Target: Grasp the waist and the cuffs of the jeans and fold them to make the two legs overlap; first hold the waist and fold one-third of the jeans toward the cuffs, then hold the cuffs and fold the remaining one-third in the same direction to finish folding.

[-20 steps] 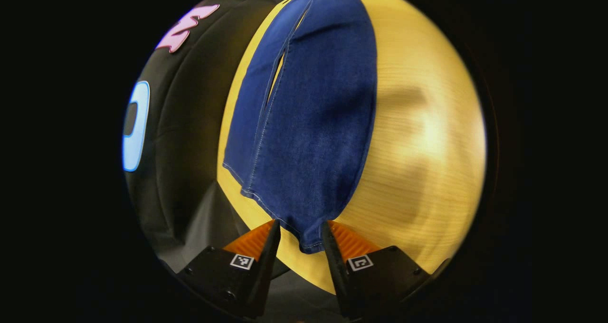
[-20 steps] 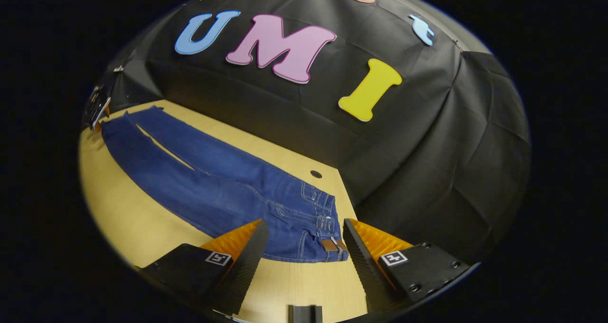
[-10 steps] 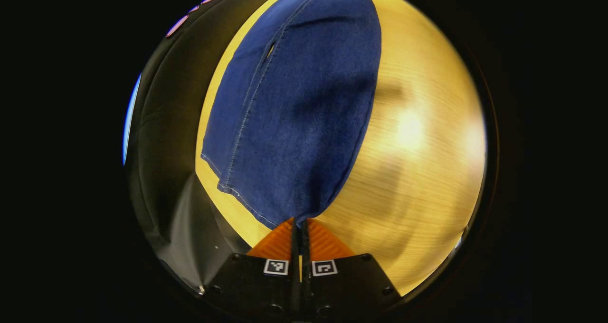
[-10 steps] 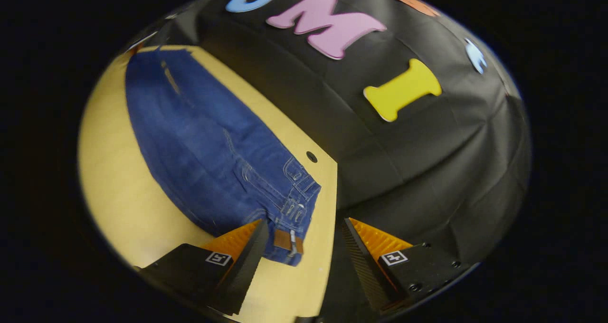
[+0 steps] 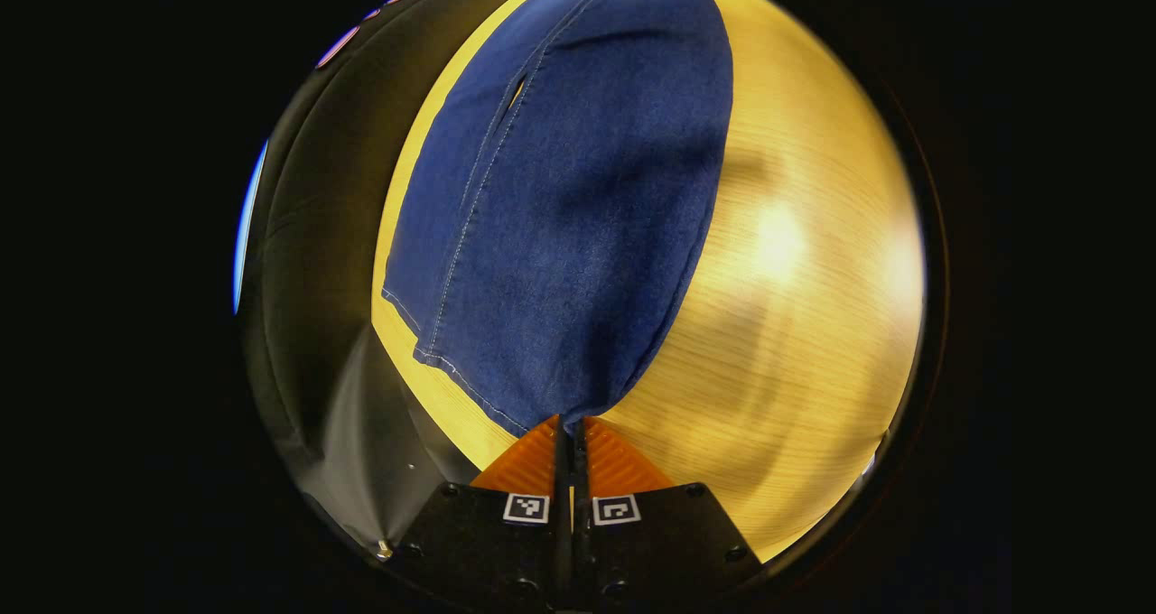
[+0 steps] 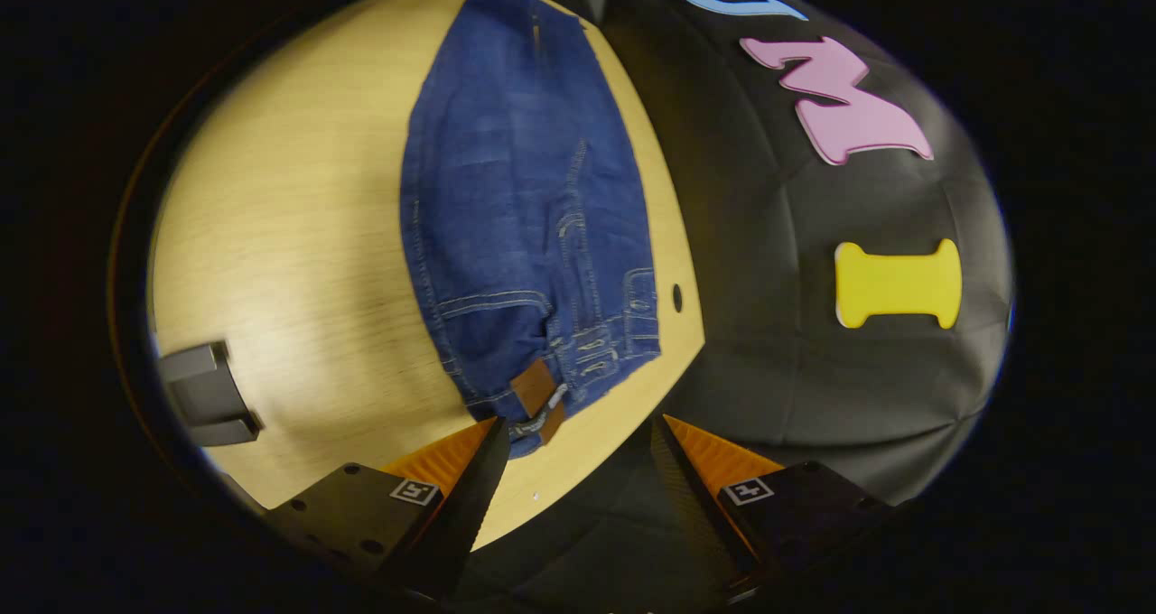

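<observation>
My left gripper (image 5: 569,429) was pinching the cuff (image 5: 564,415) of the near leg, both fingers pressed together on the cloth. The jeans (image 6: 524,217) lay flat along the table (image 6: 280,235), legs not yet overlapped (so this was the first step, I judged). My right gripper (image 6: 573,429) was spread wide, just beside the waist (image 6: 542,397). Next it needed to close on the waist corner.
</observation>
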Demonstrator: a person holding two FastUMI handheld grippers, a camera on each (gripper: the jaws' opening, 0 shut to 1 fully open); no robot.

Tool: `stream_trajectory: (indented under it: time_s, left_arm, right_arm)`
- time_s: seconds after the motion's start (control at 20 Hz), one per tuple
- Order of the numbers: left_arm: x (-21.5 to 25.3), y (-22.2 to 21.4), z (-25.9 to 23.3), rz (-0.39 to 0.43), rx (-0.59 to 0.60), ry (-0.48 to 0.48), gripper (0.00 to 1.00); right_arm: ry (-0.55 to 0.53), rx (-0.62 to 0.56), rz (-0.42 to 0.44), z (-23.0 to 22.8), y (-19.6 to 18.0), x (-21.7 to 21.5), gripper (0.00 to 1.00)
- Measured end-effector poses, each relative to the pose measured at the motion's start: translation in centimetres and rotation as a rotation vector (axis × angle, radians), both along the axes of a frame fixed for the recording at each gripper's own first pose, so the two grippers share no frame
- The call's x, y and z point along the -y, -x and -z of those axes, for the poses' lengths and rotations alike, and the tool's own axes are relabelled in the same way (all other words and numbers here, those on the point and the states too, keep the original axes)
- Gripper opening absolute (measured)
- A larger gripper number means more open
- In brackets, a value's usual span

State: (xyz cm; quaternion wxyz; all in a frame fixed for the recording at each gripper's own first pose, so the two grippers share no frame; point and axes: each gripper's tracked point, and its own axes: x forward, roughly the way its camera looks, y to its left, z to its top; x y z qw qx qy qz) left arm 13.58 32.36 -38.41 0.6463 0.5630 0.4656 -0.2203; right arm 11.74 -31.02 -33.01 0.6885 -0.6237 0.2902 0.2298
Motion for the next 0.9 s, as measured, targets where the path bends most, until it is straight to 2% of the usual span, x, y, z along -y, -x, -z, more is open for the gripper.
stream_trajectory:
  time_s: [0.2, 0.55, 0.7, 0.75, 0.9]
  left_arm:
    - [0.1, 0.0, 0.1, 0.005, 0.008, 0.002, 0.01]
    - [0.2, -0.1, 0.2, -0.008, 0.042, 0.011, 0.01]
    - [0.2, -0.1, 0.2, -0.016, 0.056, 0.006, 0.02]
    - [0.2, -0.1, 0.2, -0.014, 0.059, 0.002, 0.02]
    - [0.3, -0.1, 0.1, -0.017, 0.072, -0.005, 0.02]
  right_arm:
    - [0.068, -0.104, -0.074, 2.7, -0.1, 0.0, 0.98]
    - [0.132, -0.159, -0.149, 4.0, 0.0, -0.6, 0.96]
    - [0.172, -0.161, -0.182, 4.8, -0.6, -1.0, 0.8]
    - [0.172, -0.158, -0.173, 4.9, -1.2, -1.0, 0.77]
    - [0.151, -0.163, -0.129, 5.6, -2.4, -1.1, 0.57]
